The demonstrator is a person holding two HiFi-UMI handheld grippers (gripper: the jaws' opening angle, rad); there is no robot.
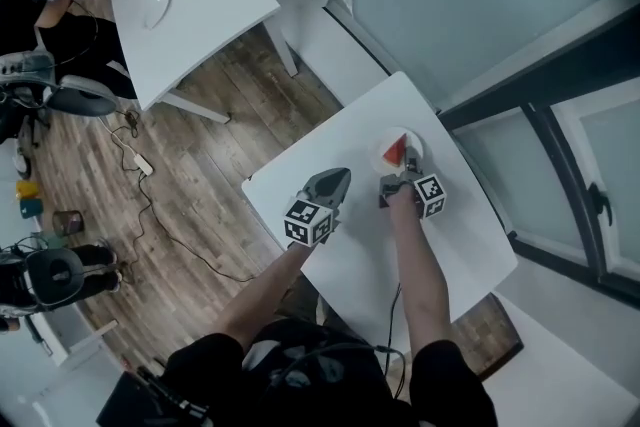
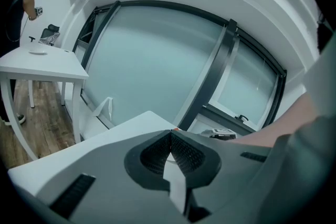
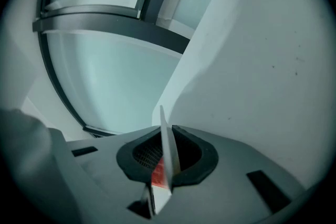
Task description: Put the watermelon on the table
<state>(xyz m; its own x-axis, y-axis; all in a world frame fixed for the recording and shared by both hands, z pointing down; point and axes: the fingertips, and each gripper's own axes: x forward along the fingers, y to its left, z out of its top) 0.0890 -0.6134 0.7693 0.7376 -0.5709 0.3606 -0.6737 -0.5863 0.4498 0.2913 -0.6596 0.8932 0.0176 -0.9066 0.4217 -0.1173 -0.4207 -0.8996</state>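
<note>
A red watermelon slice (image 1: pixel 396 153) lies on a small white plate (image 1: pixel 412 144) near the far edge of the white table (image 1: pixel 340 255). My right gripper (image 1: pixel 392 182) is shut on the plate's near rim. In the right gripper view the thin rim (image 3: pixel 164 128) stands edge-on between the pads of that gripper (image 3: pixel 166 139), with the red watermelon (image 3: pixel 159 173) showing behind it. My left gripper (image 1: pixel 336 181) hovers over the table just left of the plate. It is shut and holds nothing; in the left gripper view its tips (image 2: pixel 170 134) meet.
A second white table (image 1: pixel 190 0) with a small plate (image 1: pixel 157 11) stands at the upper left. A cable (image 1: pixel 150 205) runs across the wooden floor. A dark-framed window wall (image 1: pixel 540 105) lies beyond the table. A person (image 1: pixel 40 15) sits at the far left.
</note>
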